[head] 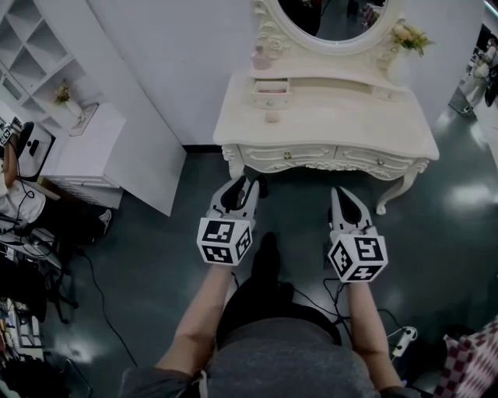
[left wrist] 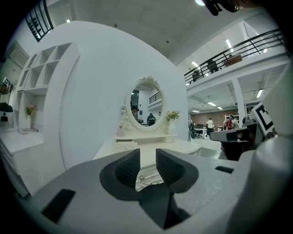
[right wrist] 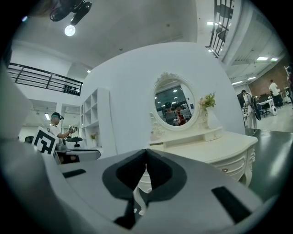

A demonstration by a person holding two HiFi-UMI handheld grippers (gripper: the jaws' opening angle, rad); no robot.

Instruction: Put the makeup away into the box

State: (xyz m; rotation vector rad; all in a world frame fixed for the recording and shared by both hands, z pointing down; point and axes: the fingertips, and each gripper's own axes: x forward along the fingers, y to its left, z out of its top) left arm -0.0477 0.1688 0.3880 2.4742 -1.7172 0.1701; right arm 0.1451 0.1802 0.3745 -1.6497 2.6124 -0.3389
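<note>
A cream dressing table (head: 350, 128) with an oval mirror (head: 334, 19) stands ahead of me. On its top sits a small cream drawer box (head: 270, 92), with a pink bottle (head: 261, 58) behind it and a small pink item (head: 271, 116) in front of it. Both grippers hang over the dark floor, short of the table's front edge. My left gripper (head: 247, 185) (left wrist: 147, 157) is open, with a narrow gap between its pads and nothing in it. My right gripper (head: 339, 194) (right wrist: 146, 153) is shut, its tips touching and empty.
A vase of flowers (head: 410, 35) stands at the table's back right. A white partition wall (head: 148, 93), a low white cabinet (head: 85, 148) and open shelves (head: 31, 47) are on the left. Cables (head: 311, 299) and a power strip (head: 405, 340) lie on the floor by my feet.
</note>
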